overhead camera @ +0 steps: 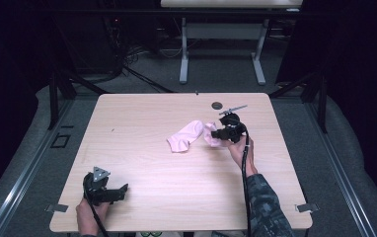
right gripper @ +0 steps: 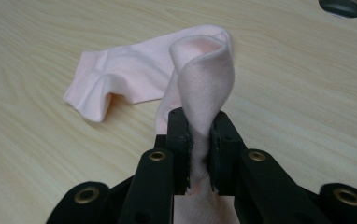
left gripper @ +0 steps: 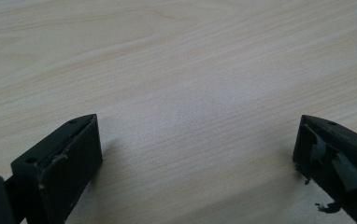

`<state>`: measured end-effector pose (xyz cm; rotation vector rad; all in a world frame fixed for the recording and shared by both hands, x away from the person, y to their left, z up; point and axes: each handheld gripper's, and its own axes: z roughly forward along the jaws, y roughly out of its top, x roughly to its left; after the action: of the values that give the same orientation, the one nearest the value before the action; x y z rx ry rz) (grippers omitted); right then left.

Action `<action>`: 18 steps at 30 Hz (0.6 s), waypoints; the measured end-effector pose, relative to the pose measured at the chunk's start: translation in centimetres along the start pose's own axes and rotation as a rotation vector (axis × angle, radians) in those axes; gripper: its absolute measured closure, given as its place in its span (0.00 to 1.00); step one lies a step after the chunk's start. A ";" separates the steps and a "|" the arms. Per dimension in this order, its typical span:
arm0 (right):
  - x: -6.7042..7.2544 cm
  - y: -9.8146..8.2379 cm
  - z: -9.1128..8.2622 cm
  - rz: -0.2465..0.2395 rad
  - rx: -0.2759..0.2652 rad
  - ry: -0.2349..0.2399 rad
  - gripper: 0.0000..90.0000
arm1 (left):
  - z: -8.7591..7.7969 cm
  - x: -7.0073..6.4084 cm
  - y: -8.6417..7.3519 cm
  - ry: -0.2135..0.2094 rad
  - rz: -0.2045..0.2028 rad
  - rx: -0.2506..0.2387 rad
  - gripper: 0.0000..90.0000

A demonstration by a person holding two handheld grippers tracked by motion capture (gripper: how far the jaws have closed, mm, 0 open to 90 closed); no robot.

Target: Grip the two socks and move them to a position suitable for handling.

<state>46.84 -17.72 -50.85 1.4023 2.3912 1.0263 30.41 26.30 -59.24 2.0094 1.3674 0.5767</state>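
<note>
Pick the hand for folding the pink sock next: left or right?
Right. Its tool is already clamped on the pink sock, one end lifted. The left tool sits open at the table's near edge, far from it.

We find nothing to read here — no lettering, label, brand mark, number or sign shows on the wooden table (overhead camera: 142, 118), on the pink sock (right gripper: 134, 74), or on either pair of black jaws — every surface we can see is plain.
</note>
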 end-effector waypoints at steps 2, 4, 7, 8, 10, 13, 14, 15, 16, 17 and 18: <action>0.7 -0.2 -0.9 -0.020 -0.009 0.007 0.89 | 0.0 0.0 0.0 0.000 0.000 -0.002 0.01; 0.9 -0.3 -1.2 -0.027 -0.008 0.008 0.89 | 0.0 0.0 0.0 -0.001 -0.001 -0.002 0.01; 2.0 -0.9 -2.1 -0.056 0.000 0.022 0.89 | 0.0 0.0 0.0 -0.001 -0.001 -0.003 0.01; 2.3 -1.0 -2.3 -0.063 0.004 0.028 0.89 | 0.0 0.0 0.0 -0.001 -0.001 -0.002 0.01; 3.3 -1.6 -3.0 -0.087 0.010 0.052 0.89 | 0.0 0.0 0.0 -0.001 -0.001 -0.003 0.01; 4.4 -2.1 -3.7 -0.118 0.022 0.064 0.89 | 0.0 0.0 0.0 -0.001 -0.001 -0.002 0.01; 4.7 -2.3 -3.9 -0.127 0.024 0.068 0.89 | 0.0 0.0 0.0 -0.001 -0.001 -0.002 0.01; 4.7 -2.3 -3.9 -0.127 0.024 0.068 0.89 | 0.0 0.0 0.0 -0.001 -0.001 -0.002 0.01; 5.4 -2.8 -4.4 -0.145 0.031 0.091 0.89 | 0.0 0.0 0.0 -0.001 -0.001 -0.002 0.01; 5.7 -2.9 -4.6 -0.158 0.034 0.089 0.89 | 0.0 0.0 0.0 -0.001 -0.001 -0.002 0.01; 5.7 -2.9 -4.6 -0.158 0.034 0.089 0.89 | 0.0 0.0 0.0 -0.001 -0.001 -0.002 0.01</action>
<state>39.56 -16.08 -48.33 1.1789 2.5469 1.0318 30.41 26.30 -59.25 2.0072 1.3666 0.5765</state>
